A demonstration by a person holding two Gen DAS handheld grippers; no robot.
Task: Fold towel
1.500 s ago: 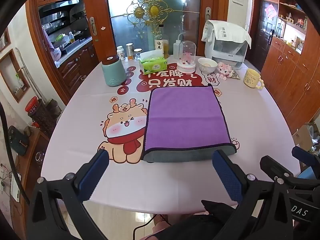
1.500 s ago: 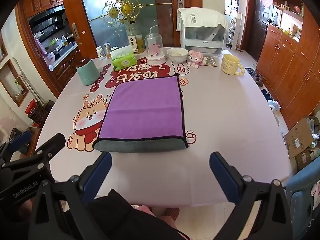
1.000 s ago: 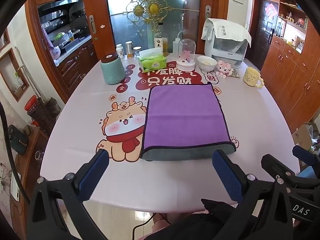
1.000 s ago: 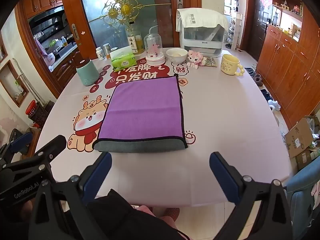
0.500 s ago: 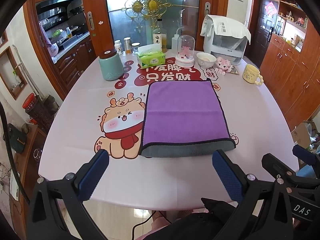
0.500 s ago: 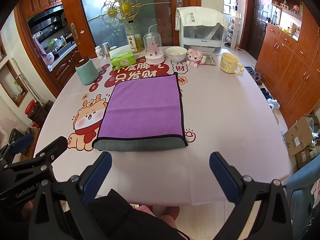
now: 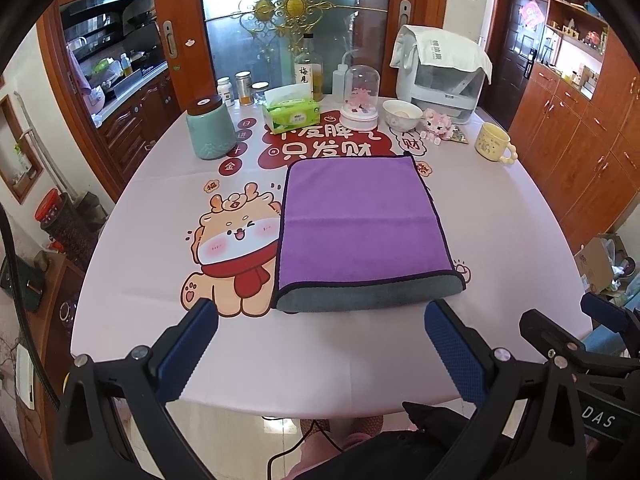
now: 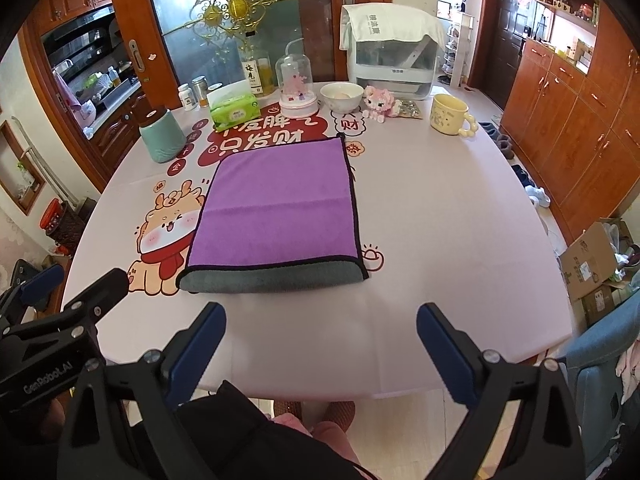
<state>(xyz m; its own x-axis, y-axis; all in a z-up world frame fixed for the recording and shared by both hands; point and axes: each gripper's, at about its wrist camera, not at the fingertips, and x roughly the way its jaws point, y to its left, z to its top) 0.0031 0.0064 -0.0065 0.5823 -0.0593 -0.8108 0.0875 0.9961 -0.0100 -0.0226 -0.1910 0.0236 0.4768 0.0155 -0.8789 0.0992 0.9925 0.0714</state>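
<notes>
A purple towel (image 7: 360,220) with a grey underside lies folded flat on the pink printed tablecloth (image 7: 160,208), its grey fold edge toward me. It also shows in the right wrist view (image 8: 276,208). My left gripper (image 7: 320,320) is open and empty, hovering over the table's near edge, short of the towel. My right gripper (image 8: 320,320) is open and empty too, held back from the towel's near edge. Each gripper shows at the edge of the other's view.
At the table's far side stand a teal jar (image 7: 210,128), a green tissue pack (image 7: 290,114), a glass dome (image 7: 360,98), a white bowl (image 7: 402,114), a pink toy (image 7: 438,124), a yellow mug (image 7: 494,144) and a white appliance (image 7: 444,80). Wooden cabinets (image 8: 580,120) line the right.
Both grippers have drawn slightly back and up from the table; the towel looks a little farther away. The jaws stay open. The towel has not moved.
</notes>
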